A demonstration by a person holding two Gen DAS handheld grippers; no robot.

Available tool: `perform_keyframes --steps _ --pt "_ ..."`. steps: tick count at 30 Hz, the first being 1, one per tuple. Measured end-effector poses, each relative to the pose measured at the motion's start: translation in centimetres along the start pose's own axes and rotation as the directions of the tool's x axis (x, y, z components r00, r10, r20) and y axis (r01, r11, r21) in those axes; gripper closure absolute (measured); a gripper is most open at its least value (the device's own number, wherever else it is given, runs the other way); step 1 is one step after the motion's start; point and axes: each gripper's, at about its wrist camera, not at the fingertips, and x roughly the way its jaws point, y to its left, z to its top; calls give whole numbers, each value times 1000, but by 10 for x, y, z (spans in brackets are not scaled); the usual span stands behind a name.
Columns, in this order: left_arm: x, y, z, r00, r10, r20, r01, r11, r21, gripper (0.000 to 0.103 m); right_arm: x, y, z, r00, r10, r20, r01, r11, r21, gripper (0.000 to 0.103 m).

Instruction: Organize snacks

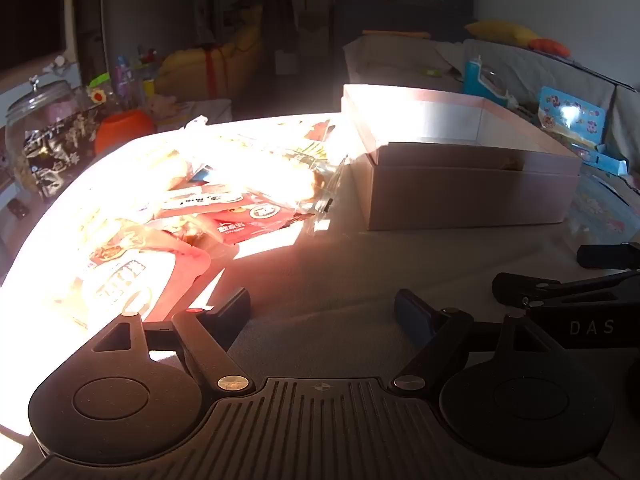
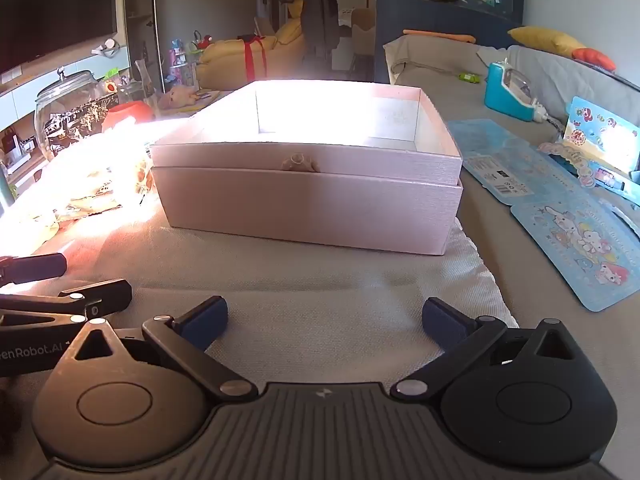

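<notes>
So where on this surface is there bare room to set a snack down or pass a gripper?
Bare cloth lies between both open grippers and the box front. The box interior looks empty, though glare hides part. Crowded: the snack pile left of the box, and the blue cards to its right.

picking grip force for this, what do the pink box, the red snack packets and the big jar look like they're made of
Pink box: seemingly rigid paperboard, matte with a faint sheen; straight walls, crisp edges, the upper part nested inside a lower sleeve.
Red snack packets: thin glossy plastic film, judging by crinkles and glare; sunlight washes out detail.
Jar: clear glass or hard plastic, contents visible through the wall; the lid looks metallic but dim.
</notes>
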Motion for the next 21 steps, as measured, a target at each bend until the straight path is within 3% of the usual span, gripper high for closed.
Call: perform_keyframes --steps 1,21 --pt "0 3 1 1000 -31 -2 30 999 -39 18 0 -1 0 1000 6 -1 -6 1000 7 0" --pt "0 2 0 1000 -21 -2 21 999 -27 18 1 0 0 1000 5 -5 -5 1000 6 0"
